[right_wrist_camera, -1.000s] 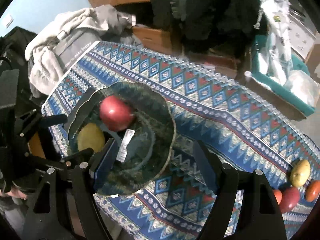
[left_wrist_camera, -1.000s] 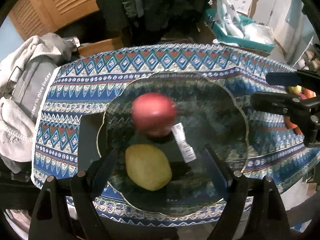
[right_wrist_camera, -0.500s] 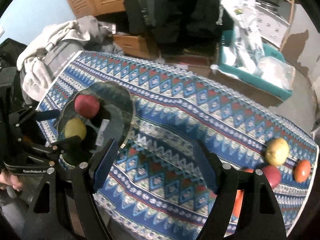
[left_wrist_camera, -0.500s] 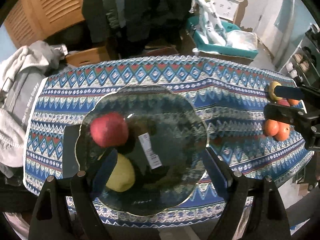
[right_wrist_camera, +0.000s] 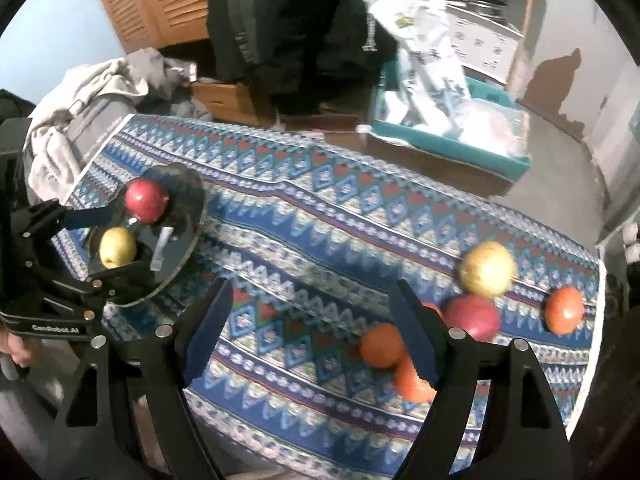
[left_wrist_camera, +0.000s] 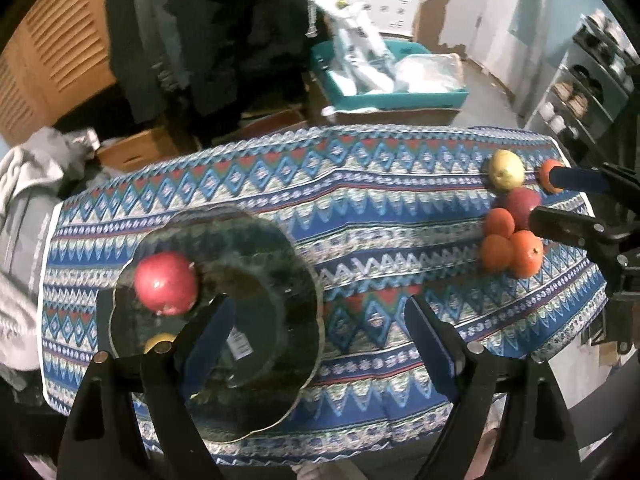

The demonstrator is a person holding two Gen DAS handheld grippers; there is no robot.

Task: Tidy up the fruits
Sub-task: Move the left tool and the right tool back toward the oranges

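Left tongs (left_wrist_camera: 320, 340) gape empty beside the scalloped dark glass plate (left_wrist_camera: 280, 264) already holding a red apple (left_wrist_camera: 166, 283), right tongs (right_wrist_camera: 310, 332) spread wide over the loose oranges (right_wrist_camera: 382, 345), lining up a pick.

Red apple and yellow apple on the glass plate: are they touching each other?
Apart. The right wrist view shows dark plate between the red apple and the yellow apple; the left gripper hovers around them.
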